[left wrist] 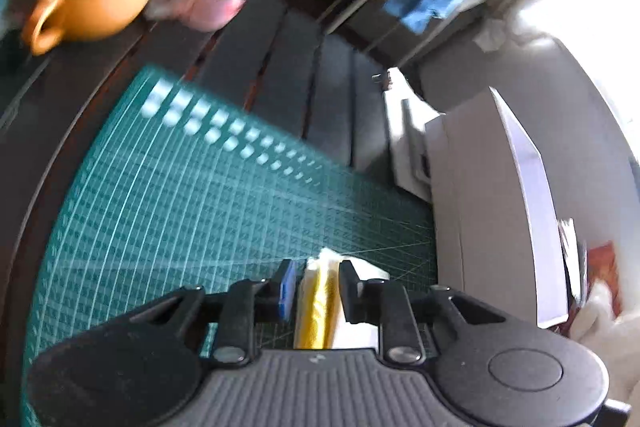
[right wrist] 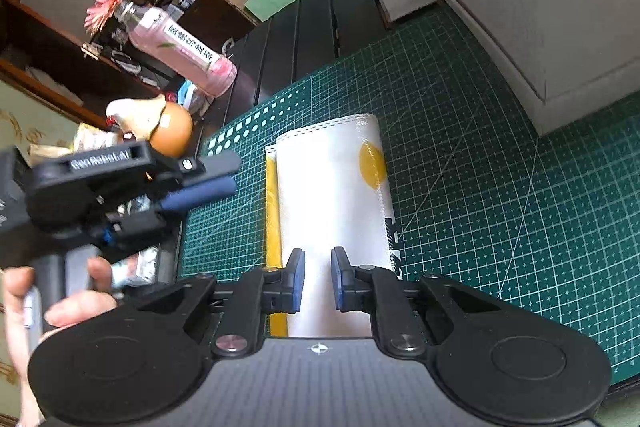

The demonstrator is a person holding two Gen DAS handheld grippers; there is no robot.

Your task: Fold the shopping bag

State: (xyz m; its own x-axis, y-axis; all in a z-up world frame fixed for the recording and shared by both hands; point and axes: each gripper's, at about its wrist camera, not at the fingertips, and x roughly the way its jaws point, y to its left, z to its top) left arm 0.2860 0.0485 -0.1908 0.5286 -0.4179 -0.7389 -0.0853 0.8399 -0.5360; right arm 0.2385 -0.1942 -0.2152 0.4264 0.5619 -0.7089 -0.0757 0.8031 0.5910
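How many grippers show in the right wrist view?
2. The right gripper is at bottom centre, over the folded bag on the mat. The left gripper is at the left edge, held in a hand, beside the bag.

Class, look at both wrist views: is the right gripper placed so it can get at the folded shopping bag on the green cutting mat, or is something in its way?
Probably yes. The right gripper hangs directly above the near end of the folded shopping bag, nothing between them. The left gripper sits off beside the bag, not across it.
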